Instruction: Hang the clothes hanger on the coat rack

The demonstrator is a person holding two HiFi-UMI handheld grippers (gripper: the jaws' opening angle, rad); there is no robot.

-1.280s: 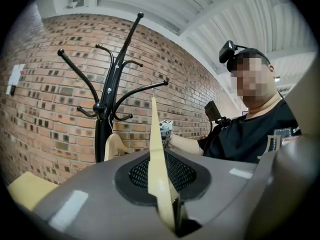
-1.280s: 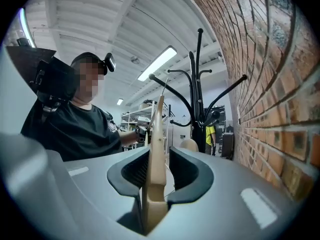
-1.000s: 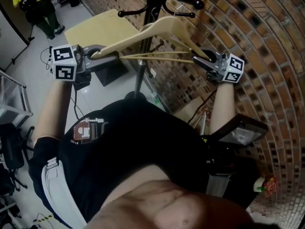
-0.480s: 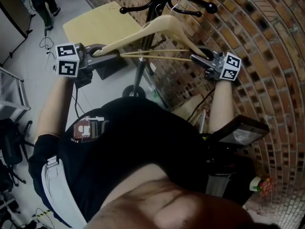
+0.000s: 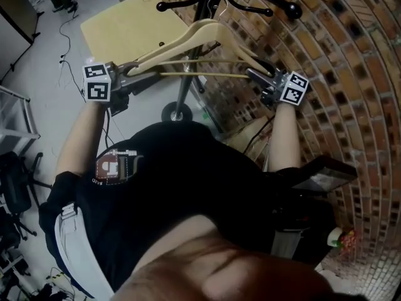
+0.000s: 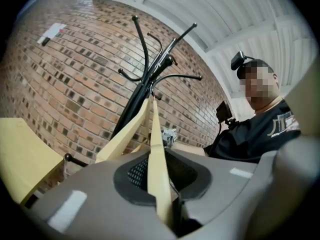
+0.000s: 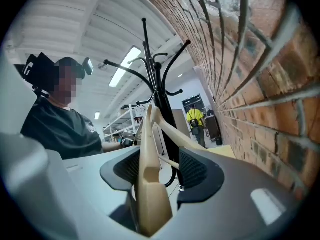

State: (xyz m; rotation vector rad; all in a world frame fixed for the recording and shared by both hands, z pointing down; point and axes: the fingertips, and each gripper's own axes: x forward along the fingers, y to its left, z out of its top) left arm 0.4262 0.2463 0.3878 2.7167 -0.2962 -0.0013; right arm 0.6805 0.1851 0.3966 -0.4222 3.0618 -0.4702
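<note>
One brick wall (image 5: 338,74) is running down the right side of the scene. Just beside it the black coat rack (image 5: 182,93) is standing, curved arms spreading at the far top of the head view.

Next down in size, the wooden hanger (image 5: 207,30) is sitting crosswise in front of the rack's pole, up near the arms, one shoulder tip in each gripper. That two-ended hold is keeping it from swinging while its top is being lined up with an arm.

At the left end, the left gripper (image 5: 130,74): fingers are pinching narrow on the shoulder tip, wood squeezed between the pads, so this side is bearing the hanger.

At the right end, close to the wall, the right gripper (image 5: 258,79): fingers have just been opening and are standing wide. The shoulder tip is lying between them, leaning on one pad, clear gap to the other. Reading this as the release beginning.

Smallest, the wire hook (image 5: 219,8) is showing among the arms; too thin to tell whether it is sitting over an arm or just beside one. If unseated, letting go at the left would be dropping the hanger.
</note>
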